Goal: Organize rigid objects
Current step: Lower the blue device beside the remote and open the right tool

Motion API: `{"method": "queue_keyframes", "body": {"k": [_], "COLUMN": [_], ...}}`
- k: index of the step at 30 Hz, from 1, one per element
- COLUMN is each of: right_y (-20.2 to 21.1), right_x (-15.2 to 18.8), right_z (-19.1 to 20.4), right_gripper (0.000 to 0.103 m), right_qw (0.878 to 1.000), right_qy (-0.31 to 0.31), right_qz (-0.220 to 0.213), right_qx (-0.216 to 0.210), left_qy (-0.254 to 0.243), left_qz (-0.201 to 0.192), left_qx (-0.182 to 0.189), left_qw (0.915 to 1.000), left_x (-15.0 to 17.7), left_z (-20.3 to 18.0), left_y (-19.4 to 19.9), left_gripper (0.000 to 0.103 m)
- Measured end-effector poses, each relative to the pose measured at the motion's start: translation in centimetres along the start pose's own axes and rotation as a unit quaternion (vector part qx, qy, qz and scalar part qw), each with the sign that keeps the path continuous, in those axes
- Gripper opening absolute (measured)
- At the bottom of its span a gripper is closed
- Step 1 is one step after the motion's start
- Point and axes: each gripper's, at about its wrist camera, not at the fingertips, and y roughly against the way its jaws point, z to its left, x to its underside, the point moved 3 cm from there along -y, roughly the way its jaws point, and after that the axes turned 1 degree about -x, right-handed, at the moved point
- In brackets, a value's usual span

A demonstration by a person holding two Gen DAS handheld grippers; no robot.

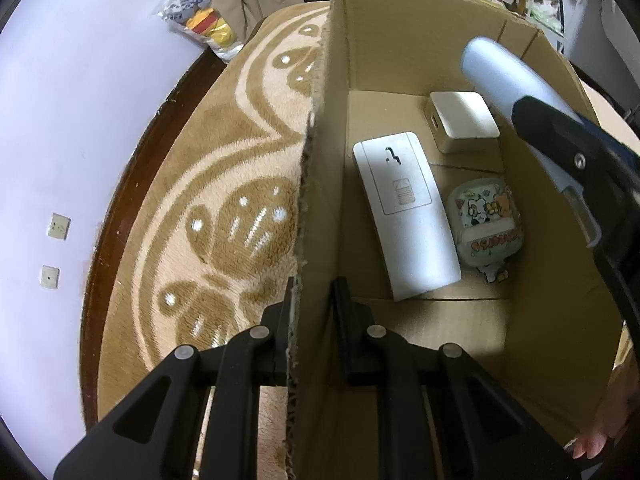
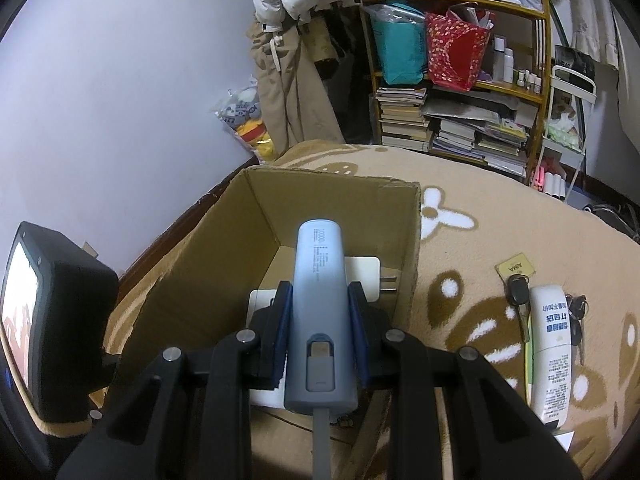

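An open cardboard box (image 1: 400, 40) stands on a patterned rug. My left gripper (image 1: 314, 292) straddles the box's left wall, one finger outside and one inside, shut on it. My right gripper (image 2: 320, 292) is shut on a pale blue power bank (image 2: 318, 272), which hangs tilted over the box's right side; the left wrist view shows the power bank (image 1: 504, 76) there too. On the box floor lie a flat white device (image 1: 404, 216), a white plug adapter (image 1: 464, 120) and a small green cartoon case (image 1: 484, 220).
Right of the box on the rug (image 2: 460, 184) lie a bunch of keys (image 2: 518, 292) and a white tube (image 2: 550, 352). A crowded bookshelf (image 2: 460, 120), a hanging coat (image 2: 288, 92) and bagged plush toys (image 1: 200, 12) stand by the wall. A person's fingertip (image 1: 588, 444) shows at lower right.
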Motion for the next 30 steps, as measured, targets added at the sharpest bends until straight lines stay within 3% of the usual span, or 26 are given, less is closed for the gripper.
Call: {"method": "queue_keyframes", "body": {"k": [12, 19, 22, 26, 30], "right_y": [2.1, 4.7, 5.6, 6.4, 7.0], "right_x": [-0.2, -0.3, 0.2, 1.4, 2.4], "right_z": [0.2, -1.5, -2.7, -4.4, -6.4], "right_gripper": [0.031, 0.063, 0.067, 0.084, 0.086], "right_qw": [0.999, 0.998, 0.998, 0.998, 0.997], "right_qy": [0.011, 0.002, 0.000, -0.006, -0.022], "right_qz": [-0.039, -0.054, -0.054, -0.041, -0.031], "right_qx": [-0.004, 0.016, 0.029, 0.052, 0.072], "left_qy": [-0.004, -0.002, -0.003, -0.004, -0.004], "left_qz": [-0.003, -0.003, -0.003, -0.003, -0.003], "left_qx": [-0.005, -0.006, -0.007, -0.008, -0.008], "left_qw": [1.0000, 1.0000, 1.0000, 1.0000, 1.0000], "left_x": [0.1, 0.1, 0.1, 0.2, 0.2], "left_z": [0.2, 0.1, 0.1, 0.2, 0.2], "left_y": [-0.1, -0.1, -0.1, -0.1, -0.1], "left_gripper": [0.014, 0.015, 0.015, 0.015, 0.015]}}
